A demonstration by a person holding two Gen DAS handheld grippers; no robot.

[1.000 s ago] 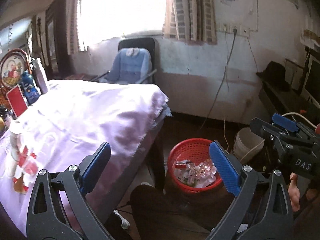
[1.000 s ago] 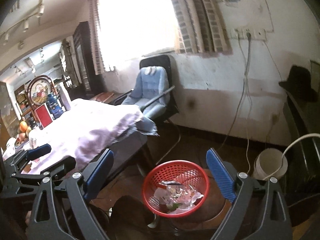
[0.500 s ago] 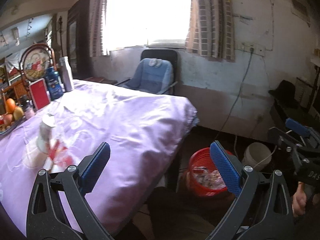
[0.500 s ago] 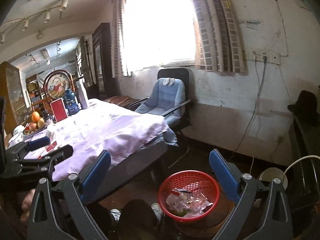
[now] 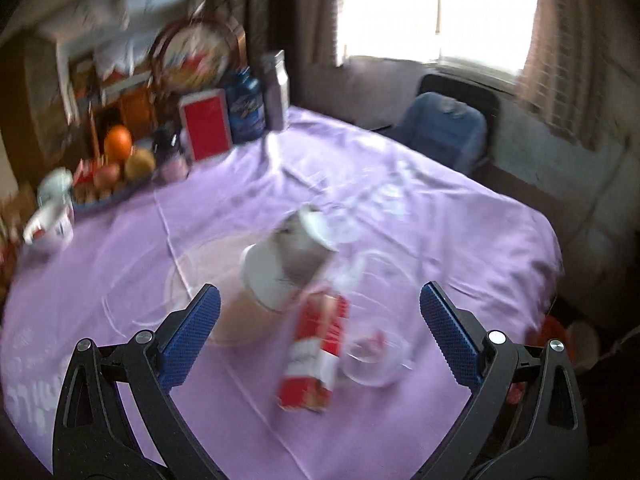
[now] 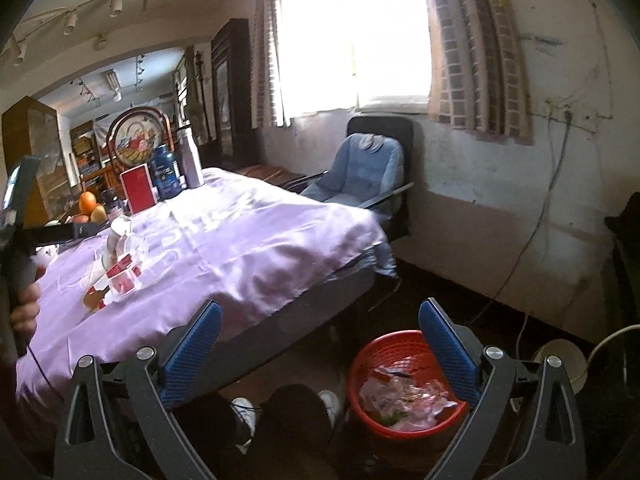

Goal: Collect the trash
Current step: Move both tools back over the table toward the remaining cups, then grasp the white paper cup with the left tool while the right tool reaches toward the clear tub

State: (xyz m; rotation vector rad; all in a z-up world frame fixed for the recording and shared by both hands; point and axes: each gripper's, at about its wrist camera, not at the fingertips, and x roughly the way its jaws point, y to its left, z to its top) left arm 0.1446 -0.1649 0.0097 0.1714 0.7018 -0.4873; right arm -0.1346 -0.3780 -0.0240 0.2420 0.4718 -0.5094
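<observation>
Trash lies on the purple tablecloth [image 5: 460,216]: a white paper cup [image 5: 286,264] on its side, a red and white carton [image 5: 316,352] and a clear plastic cup [image 5: 374,360]. My left gripper [image 5: 320,332] is open and empty, hovering just above and in front of this pile. The same pile shows small in the right wrist view [image 6: 116,268]. My right gripper [image 6: 318,346] is open and empty, off the table's edge, above the floor. A red trash basket [image 6: 404,384] with crumpled wrappers stands on the floor to its lower right.
At the table's far left stand a fruit tray [image 5: 116,160], a red box [image 5: 206,124], a blue jar [image 5: 244,106] and a mug [image 5: 50,224]. A blue chair [image 6: 360,172] sits by the window wall. A white bucket [image 6: 560,364] is beside the basket.
My left gripper has swung left from the floor and basket onto the table, and now faces the trash pile closely. My right gripper has lifted and turned slightly left; the basket sits lower right.
</observation>
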